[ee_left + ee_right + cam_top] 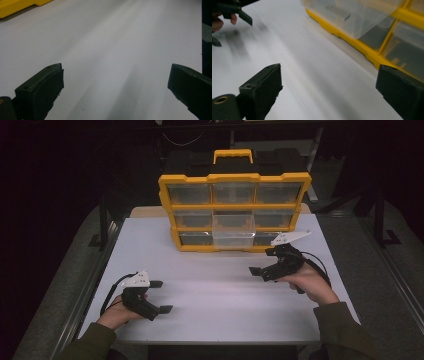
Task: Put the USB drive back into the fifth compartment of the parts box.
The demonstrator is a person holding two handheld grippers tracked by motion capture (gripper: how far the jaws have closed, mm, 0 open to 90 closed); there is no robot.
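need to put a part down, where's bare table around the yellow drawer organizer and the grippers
Free: the white table between the left gripper and right gripper, and the strip left of the drawer organizer. Crowded: the organizer's front, where the pulled-out middle drawers sit near the right gripper.

A white table top [215, 290] fills the middle of the high view, brightly lit while the room around it lies in deep shadow. It rests on a pale wooden board [147, 211] whose edge shows at the far left corner. Grey floor [377, 270] runs along both sides, with metal rails [87, 287] beside the table. Dark stand legs [102, 227] rise at the left and right, and the space behind is almost black.
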